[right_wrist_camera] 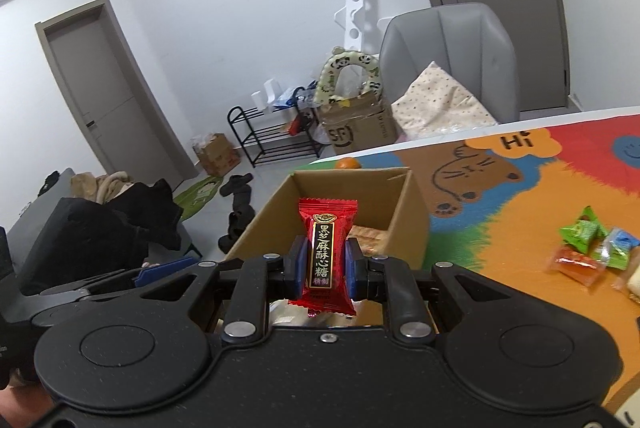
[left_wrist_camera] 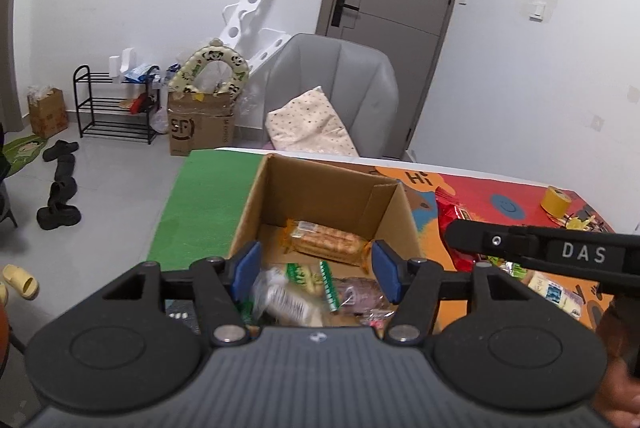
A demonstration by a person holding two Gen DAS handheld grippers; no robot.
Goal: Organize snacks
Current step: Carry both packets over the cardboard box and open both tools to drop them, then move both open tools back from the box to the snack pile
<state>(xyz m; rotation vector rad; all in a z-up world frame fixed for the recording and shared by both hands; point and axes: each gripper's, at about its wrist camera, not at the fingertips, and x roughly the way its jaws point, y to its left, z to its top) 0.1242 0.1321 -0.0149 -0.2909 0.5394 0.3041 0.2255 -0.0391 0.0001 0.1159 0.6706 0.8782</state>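
Red wrapper with gold and black lettering, a candy (right_wrist_camera: 328, 256) upright at centre frame in the right wrist view, pinched between the blue pads of the right gripper (right_wrist_camera: 322, 266), jaws narrow and pressed to both sides of it. Behind it, just above centre, an open cardboard box (right_wrist_camera: 404, 220) on a bright cartoon mat (right_wrist_camera: 500, 196). At the right edge, loose snacks on the mat: a green packet (right_wrist_camera: 582, 230), an orange packet (right_wrist_camera: 576, 262) and a blue packet (right_wrist_camera: 622, 242), close together. An orange fruit (right_wrist_camera: 347, 162) beyond the box's far wall. At lower left, part of the other gripper, blue pad showing.

In the left wrist view, the left gripper (left_wrist_camera: 316, 268) at lower centre, jaws wide apart, nothing pressed between the pads, poised over the open cardboard box (left_wrist_camera: 320, 188). Inside the box: a long biscuit pack (left_wrist_camera: 326, 240) across the floor, a clear green-trimmed packet (left_wrist_camera: 288, 292) and a dark purplish packet (left_wrist_camera: 356, 294) nearer the camera. Green mat (left_wrist_camera: 208, 200) left of the box; a roll of tape (left_wrist_camera: 556, 202) at far right.
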